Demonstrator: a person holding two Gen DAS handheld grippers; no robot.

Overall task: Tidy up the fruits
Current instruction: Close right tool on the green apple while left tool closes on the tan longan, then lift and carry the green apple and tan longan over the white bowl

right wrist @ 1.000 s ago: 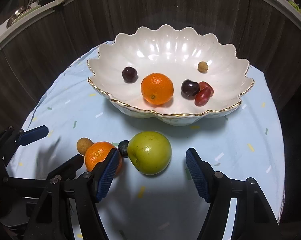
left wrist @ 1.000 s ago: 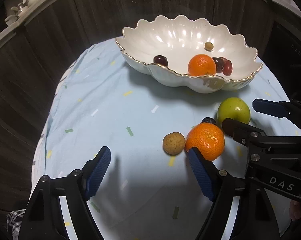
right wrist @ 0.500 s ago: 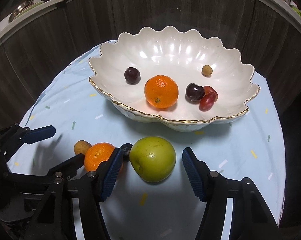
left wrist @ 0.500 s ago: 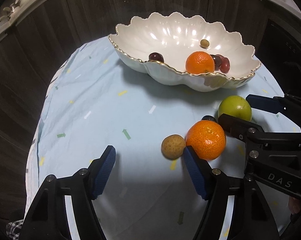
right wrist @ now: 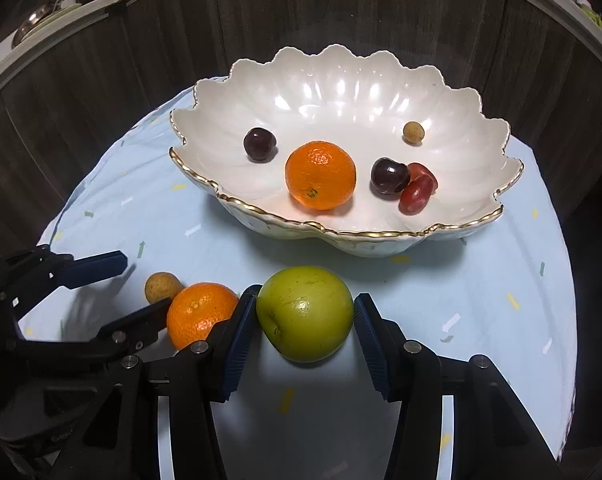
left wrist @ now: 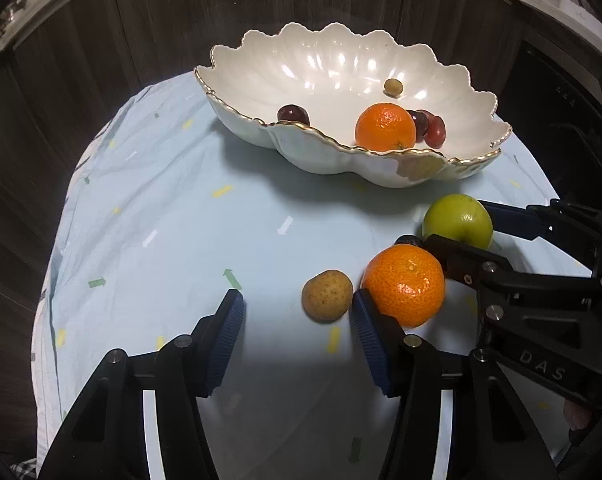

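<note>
A white scalloped bowl (right wrist: pixel 481 220) (left wrist: pixel 237 92) with a gold rim holds an orange (right wrist: pixel 320 175), dark cherries (right wrist: pixel 259 144), red grapes (right wrist: pixel 417 194) and a small tan fruit (right wrist: pixel 413 133). On the cloth lie a green apple (right wrist: pixel 304 314) (left wrist: pixel 457 222), an orange (right wrist: pixel 201 314) (left wrist: pixel 403 285), a small tan fruit (left wrist: pixel 327 295) (right wrist: pixel 161 286) and a dark fruit (left wrist: pixel 408 240). My right gripper (right wrist: pixel 305 334) has closed on the green apple, both pads touching it. My left gripper (left wrist: pixel 297 334) is open, with the tan fruit just ahead between its fingers.
The table is round, covered with a pale blue cloth (left wrist: pixel 173 232) with small coloured marks. Dark wood panelling surrounds it. The bowl stands at the far side. The two grippers sit close together, the orange between them.
My right gripper moved forward and its fingers closed in onto the green apple. My left gripper advanced toward the tan fruit and narrowed somewhat.
</note>
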